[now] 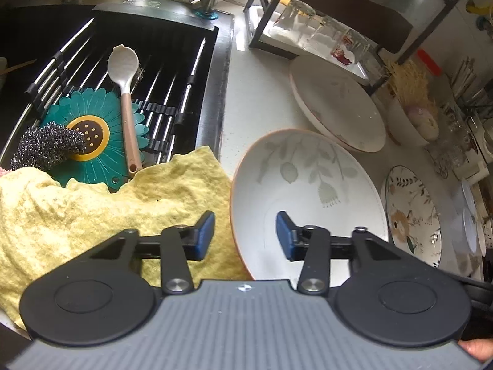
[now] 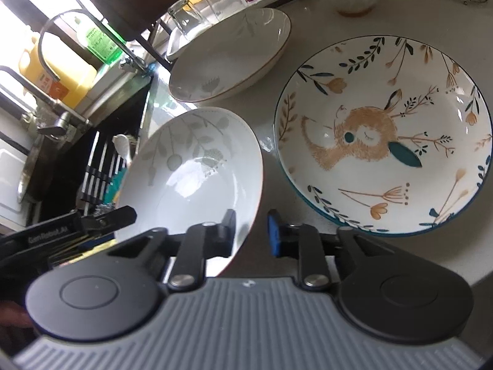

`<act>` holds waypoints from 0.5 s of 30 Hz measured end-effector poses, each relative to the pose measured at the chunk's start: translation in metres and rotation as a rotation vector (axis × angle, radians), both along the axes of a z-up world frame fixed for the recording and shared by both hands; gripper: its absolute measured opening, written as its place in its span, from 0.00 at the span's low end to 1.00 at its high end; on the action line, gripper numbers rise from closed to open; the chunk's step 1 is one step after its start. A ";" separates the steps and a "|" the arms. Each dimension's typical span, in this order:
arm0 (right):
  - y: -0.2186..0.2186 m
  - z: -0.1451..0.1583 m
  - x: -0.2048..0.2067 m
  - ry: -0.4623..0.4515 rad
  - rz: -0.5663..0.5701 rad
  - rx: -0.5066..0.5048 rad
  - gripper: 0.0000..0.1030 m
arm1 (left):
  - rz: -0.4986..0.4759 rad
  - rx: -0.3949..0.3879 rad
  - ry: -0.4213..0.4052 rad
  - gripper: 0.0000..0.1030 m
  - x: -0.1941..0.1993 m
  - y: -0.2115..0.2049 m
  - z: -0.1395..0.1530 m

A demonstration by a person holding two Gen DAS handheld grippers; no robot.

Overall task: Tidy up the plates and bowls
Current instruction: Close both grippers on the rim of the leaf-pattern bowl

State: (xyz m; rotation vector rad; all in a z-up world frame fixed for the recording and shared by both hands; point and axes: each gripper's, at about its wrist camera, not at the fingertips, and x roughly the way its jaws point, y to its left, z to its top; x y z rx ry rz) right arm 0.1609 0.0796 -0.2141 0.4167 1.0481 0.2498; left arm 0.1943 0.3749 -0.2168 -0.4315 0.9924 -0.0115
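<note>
The right gripper [image 2: 250, 231] is pinched on the near rim of the leaf bowl [image 2: 197, 166], one finger inside, one outside. The left gripper [image 1: 245, 234] straddles the bowl's opposite rim, jaws half apart, pads not pressing. The bowl sits tilted on the counter [image 2: 268, 141] beside the sink [image 1: 160, 61], with the rabbit plate [image 2: 382, 135] just beside it and another leaf bowl [image 2: 231, 58] behind.

A crumpled yellow cloth [image 1: 92, 209] drapes over the dark sink's [image 1: 223, 92] edge. Inside, a white long-handled spoon [image 1: 124, 92] lies across a teal flower-shaped mat [image 1: 101, 141], beside a steel-wool scourer [image 1: 46, 145].
</note>
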 end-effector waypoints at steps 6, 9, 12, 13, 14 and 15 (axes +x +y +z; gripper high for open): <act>0.003 0.002 0.002 -0.048 0.022 -0.016 0.16 | -0.020 0.009 0.007 0.26 0.008 -0.003 -0.005; 0.002 0.000 0.005 -0.050 0.019 -0.016 0.12 | -0.030 0.063 0.009 0.17 0.010 -0.007 -0.005; 0.005 0.002 0.011 -0.046 0.037 -0.038 0.12 | -0.023 0.060 0.013 0.12 0.010 -0.005 -0.006; 0.006 0.002 0.014 -0.042 0.040 -0.043 0.12 | -0.030 0.069 0.009 0.12 0.010 -0.005 -0.006; 0.006 0.002 0.016 -0.034 0.038 -0.038 0.12 | -0.034 0.075 0.006 0.12 0.010 -0.005 -0.005; 0.005 0.002 0.017 -0.029 0.037 -0.032 0.12 | -0.038 0.080 0.000 0.12 0.010 -0.006 -0.003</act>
